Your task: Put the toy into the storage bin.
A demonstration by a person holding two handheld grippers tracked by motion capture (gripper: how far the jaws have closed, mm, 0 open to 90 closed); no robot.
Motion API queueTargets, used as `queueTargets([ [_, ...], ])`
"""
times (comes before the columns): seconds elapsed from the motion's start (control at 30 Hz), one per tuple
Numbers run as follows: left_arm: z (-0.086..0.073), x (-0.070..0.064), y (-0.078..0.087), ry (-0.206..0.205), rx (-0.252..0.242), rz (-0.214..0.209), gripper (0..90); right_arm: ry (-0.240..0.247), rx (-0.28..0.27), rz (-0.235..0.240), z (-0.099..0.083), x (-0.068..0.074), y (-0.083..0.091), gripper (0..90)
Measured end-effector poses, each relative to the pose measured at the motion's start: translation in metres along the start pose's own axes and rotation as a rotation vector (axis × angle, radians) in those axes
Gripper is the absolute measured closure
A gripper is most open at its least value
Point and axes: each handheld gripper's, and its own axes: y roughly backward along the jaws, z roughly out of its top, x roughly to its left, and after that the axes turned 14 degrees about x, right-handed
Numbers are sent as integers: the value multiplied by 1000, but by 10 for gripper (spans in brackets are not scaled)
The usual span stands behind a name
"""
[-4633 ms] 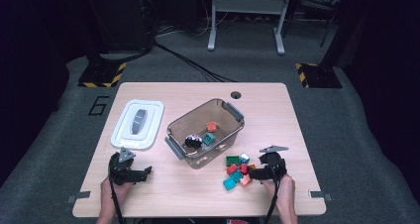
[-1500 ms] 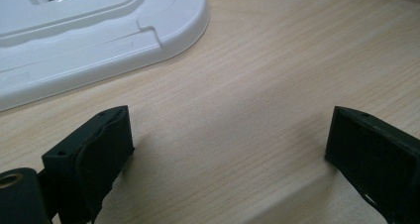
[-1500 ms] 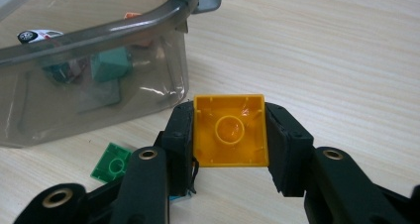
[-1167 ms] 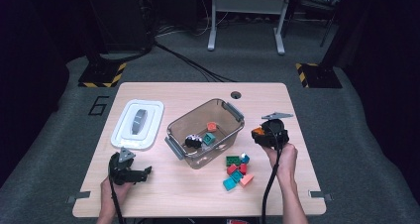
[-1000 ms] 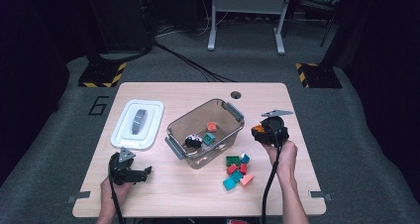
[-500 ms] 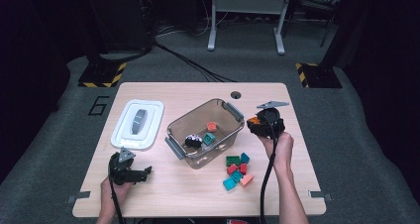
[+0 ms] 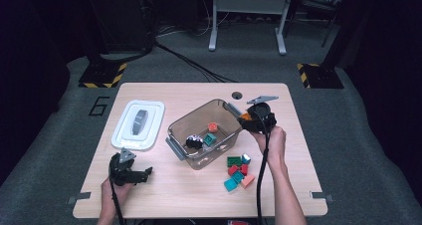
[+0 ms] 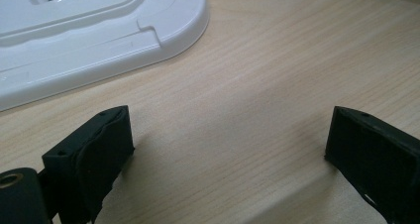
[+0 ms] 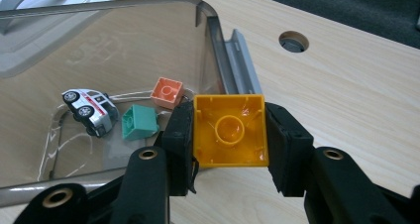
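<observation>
The bench (image 7: 199, 93) carries everything; the high view takes in all of it. On its left part lies a white lid (image 7: 138, 124). Mid-bench stands a clear bin (image 7: 206, 134), set askew. Its floor is plainest in the right gripper view: a toy car (image 9: 90, 110), a green brick (image 9: 139, 122) and a salmon brick (image 9: 168, 91) lie there, apart from one another.

The high view alone shows a pile (image 7: 237, 168) of green, red, teal and orange bricks on the bench just in front of the bin's right end.

The right tongs (image 7: 247, 119) hang at the bin's right rim. From above their load is only an orange speck; the right gripper view shows them pinching a yellow brick (image 9: 231, 131), hollow side toward the camera, just past the bin's near corner.

The left tongs (image 7: 141, 175) rest near the front left edge. The left gripper view shows them spread wide over bare wood, the lid's corner just beyond.
</observation>
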Motion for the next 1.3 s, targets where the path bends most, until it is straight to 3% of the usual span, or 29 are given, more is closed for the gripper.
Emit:
queueTargets([
  [0.2, 0, 0, 0, 1, 0, 0, 42, 55, 22, 9, 9, 11, -11, 587],
  [0.37, 0, 0, 0, 0, 0, 0, 42, 60, 58, 16, 11, 19, -20, 587],
  [0.77, 0, 0, 0, -3, 1, 1, 42, 97, 107, 11, 9, 23, -26, 569],
  [0.9, 0, 0, 0, -3, 0, 1, 42, 108, 113, 3, 8, 23, -24, 453],
  [0.97, 0, 0, 0, -3, 2, 1, 42, 90, 108, 4, 6, 23, -21, 393],
  [1.17, 0, 0, 0, -3, 1, 1, 42, 64, 50, 27, -5, 16, -6, 219],
  [1.3, 0, 0, 0, -3, 0, -2, 42, 44, 22, 37, -18, 11, 3, 163],
])
